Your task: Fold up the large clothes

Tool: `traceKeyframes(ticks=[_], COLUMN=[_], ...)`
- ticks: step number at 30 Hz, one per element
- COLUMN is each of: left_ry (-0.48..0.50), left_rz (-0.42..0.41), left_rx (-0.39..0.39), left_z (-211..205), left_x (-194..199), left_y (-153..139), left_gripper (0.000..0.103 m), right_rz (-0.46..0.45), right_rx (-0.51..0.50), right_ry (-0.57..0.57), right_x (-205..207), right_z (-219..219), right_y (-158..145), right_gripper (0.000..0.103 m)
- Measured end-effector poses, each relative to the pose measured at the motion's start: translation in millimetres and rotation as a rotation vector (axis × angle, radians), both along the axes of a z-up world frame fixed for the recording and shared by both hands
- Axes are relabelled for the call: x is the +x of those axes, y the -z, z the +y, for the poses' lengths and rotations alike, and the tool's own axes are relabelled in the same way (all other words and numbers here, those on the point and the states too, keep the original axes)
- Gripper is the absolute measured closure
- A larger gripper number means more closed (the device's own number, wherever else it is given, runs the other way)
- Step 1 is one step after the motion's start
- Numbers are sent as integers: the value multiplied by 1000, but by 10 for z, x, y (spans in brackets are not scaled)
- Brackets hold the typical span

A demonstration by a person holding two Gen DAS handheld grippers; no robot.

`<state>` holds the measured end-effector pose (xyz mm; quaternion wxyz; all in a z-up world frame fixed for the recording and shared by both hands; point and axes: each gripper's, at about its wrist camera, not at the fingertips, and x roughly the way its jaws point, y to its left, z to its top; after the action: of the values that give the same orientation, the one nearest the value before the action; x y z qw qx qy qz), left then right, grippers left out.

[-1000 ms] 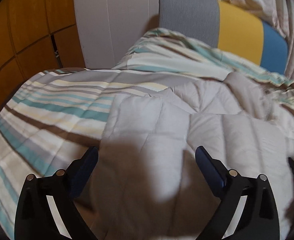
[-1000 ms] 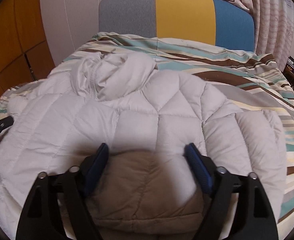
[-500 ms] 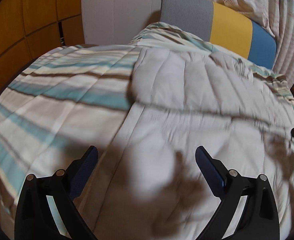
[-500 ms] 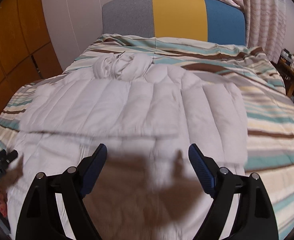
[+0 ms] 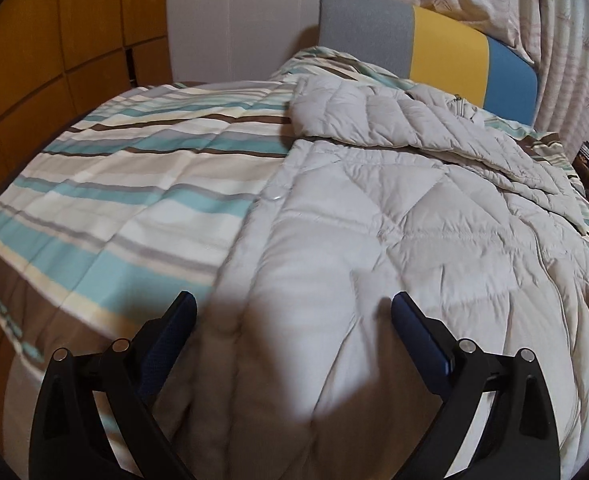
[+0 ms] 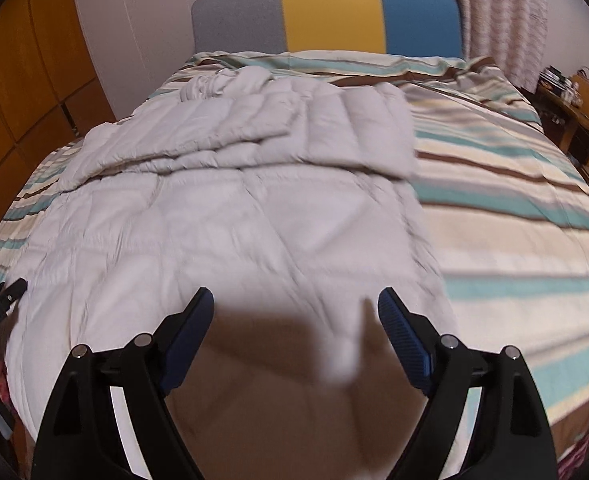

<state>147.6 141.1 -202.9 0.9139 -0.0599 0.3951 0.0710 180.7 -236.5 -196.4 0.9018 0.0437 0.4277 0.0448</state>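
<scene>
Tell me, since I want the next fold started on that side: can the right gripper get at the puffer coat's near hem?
Probably yes. The right gripper hangs open right above the puffer coat, whose near edge lies flat on the striped duvet with nothing covering it.

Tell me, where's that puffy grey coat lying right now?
The puffy grey coat is spread on the striped bedspread, towards the left side in the right wrist view, its top end folded over near the grey, yellow and blue headboard.

striped bedspread (image 5: pixel 126 184), grey, yellow and blue headboard (image 6: pixel 330 16), patterned curtains (image 6: pixel 498 20), wooden wall panels (image 5: pixel 54 40)
</scene>
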Motion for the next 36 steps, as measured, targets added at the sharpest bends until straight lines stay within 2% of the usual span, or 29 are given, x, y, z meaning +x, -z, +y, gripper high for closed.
traceKeyframes(ticks=[5, 10, 13, 16, 23, 24, 25, 26, 27, 28, 29, 31, 33, 36], left_ry=[-29, -35, -16, 1, 5, 9, 16, 21, 25, 40, 55, 75, 79, 85], left_rz=[-11, -18, -27, -43, -54, -54, -46, -37, -34, -38, -41, -52, -75, -120], left_rx=[-10, -73, -75, -55, -46, -49, -56, -61, -66, -68, -59, -50, -69, -101], left_z=[110, 156, 96, 41, 7, 5, 3, -7, -27, -61, -99, -169, -193, -179], left_x=[-282, -566, -708, -832, -1024, -1051, -1060, -1067, -1077, -1085, -1085, -1085, -1080, -1042], left_y=[29, 109, 147, 148, 197, 215, 240, 263, 269, 254, 230, 164, 74, -113], left_gripper=[6, 17, 20, 20, 20, 21, 25, 27, 34, 45, 51, 72, 80, 84], right_rz=[1, 24, 32, 39, 100, 108, 113, 113, 111, 108, 99, 57, 12, -44], right_rx=[11, 28, 67, 111, 142, 153, 167, 176, 185, 197, 193, 174, 196, 226], right_ry=[53, 103, 103, 81, 42, 44, 42, 37, 25, 0, -13, -36, -44, -50], right_x=[-374, -732, -931, -1096, -1336, -1355, -1369, -1366, -1368, -1364, -1365, -1376, -1361, -1306], right_z=[-378, -725, -844, -876, -771, -763, -759, -750, -734, -691, -658, -592, -566, -555], right_y=[10, 45, 74, 109, 293, 318, 345, 351, 349, 330, 309, 229, 130, -18], right_gripper=[20, 21, 24, 30, 30, 33, 40, 51, 59, 69, 73, 86, 89, 90])
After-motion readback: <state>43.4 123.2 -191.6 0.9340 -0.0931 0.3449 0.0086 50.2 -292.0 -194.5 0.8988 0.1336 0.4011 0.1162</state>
